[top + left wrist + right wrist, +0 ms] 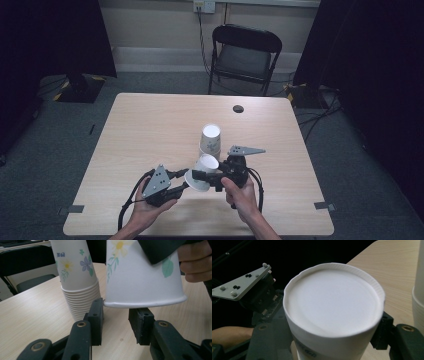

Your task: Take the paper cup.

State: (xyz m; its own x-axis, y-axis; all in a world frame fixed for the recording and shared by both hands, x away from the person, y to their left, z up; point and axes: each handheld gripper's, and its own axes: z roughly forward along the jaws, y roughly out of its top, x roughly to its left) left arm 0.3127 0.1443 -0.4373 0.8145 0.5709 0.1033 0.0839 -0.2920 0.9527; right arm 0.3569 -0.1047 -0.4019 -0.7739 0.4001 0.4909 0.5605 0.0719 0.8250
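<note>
A white paper cup (206, 164) with a flower print is held tipped above the wooden table (150, 130), and my right gripper (200, 177) is shut on its sides. In the right gripper view the cup (334, 307) turns its closed base to the camera between the two jaws. My left gripper (184, 181) sits at the cup's rim. In the left gripper view my left gripper (116, 315) is open: one jaw stands outside the rim of the cup (142, 277) and the other under its mouth, with a gap between. A stack of upside-down cups (210, 140) stands just behind.
The cup stack (77, 277) stands close to the left of the held cup. A black folding chair (245, 55) is beyond the far table edge, and a small dark hole (238, 108) marks the table's far side. Cables trail from both grippers toward the near edge.
</note>
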